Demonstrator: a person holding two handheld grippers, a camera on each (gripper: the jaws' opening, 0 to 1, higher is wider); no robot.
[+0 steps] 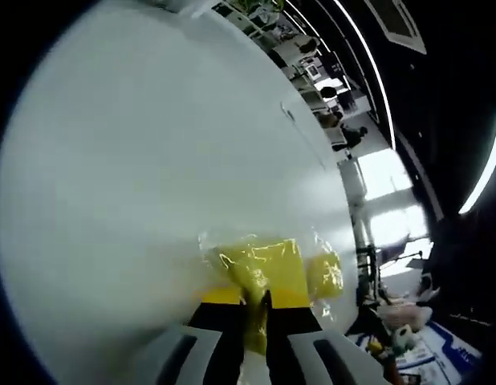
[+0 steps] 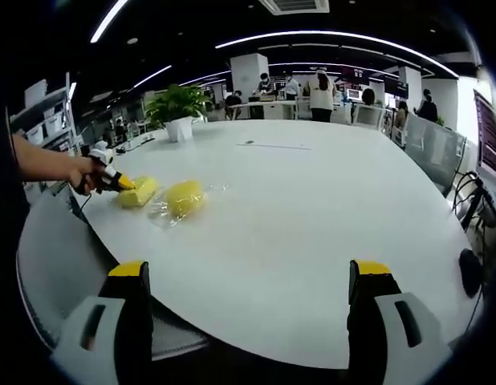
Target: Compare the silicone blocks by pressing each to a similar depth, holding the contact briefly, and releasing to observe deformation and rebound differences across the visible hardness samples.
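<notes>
1. Where the left gripper [image 1: 254,321] rises at the lower centre of its view, its jaws pinch a yellow silicone block in clear wrap [image 1: 262,269].
2. A second wrapped yellow block [image 2: 184,197] lies just beside, left of centre on the round white table [image 2: 312,208].
3. The right gripper [image 2: 248,321] stands wide apart, holding nothing.
4. A potted green plant [image 2: 177,108] stands upper left.

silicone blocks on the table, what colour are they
Yellow, both silicone blocks, the second in clear plastic wrap; clearest in the right gripper view.
</notes>
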